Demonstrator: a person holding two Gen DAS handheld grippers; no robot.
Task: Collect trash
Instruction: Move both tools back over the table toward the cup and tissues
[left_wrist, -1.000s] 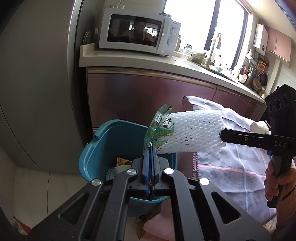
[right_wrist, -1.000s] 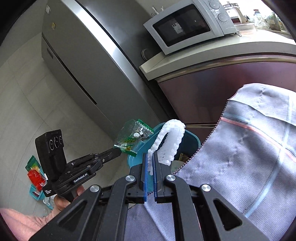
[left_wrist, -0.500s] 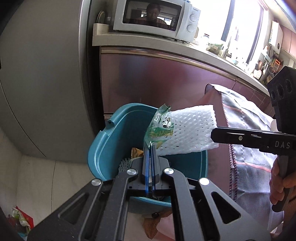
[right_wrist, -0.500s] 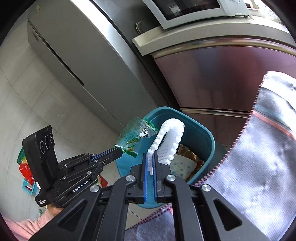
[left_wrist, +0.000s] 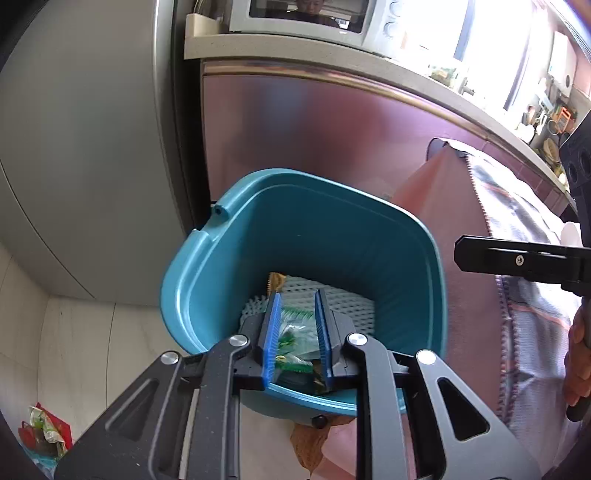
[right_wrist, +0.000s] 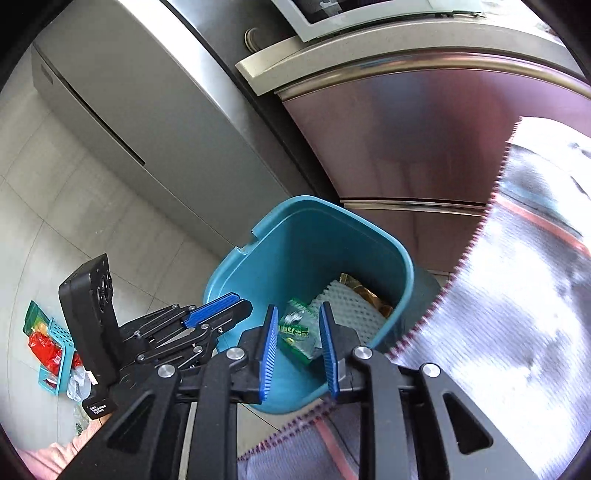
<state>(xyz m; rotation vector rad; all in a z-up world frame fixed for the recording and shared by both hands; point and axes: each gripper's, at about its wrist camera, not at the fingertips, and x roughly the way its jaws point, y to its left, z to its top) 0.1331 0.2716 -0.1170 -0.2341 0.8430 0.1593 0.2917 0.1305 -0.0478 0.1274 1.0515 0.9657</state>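
Both grippers hung over the teal bin (left_wrist: 236, 236) with their blue ribbed pads parted and nothing between them. The left gripper (left_wrist: 295, 332) had just been opening, and so had the right gripper (right_wrist: 298, 347); each stood released.

The task's things lay straight below the jaws, down inside the bin. The green crinkled wrapper (right_wrist: 297, 330) sat on the near side of the bin floor, directly under both grippers. The white foam net (right_wrist: 347, 302) rested just beyond it, against the far wall, its long axis running across the bin. It looked soft and dimpled, while the wrapper was thin, glossy film. A brown-gold packet (right_wrist: 364, 288) touched the net's far edge.

The bin was smooth, rigid plastic with a rounded square mouth and a notched rim. Since both pieces seemed to be delivered, the next move probably called for withdrawing upward, away from the rim. More litter (right_wrist: 48, 343) lay on the floor, well off to the left gripper's side, so that hand appeared nearer.
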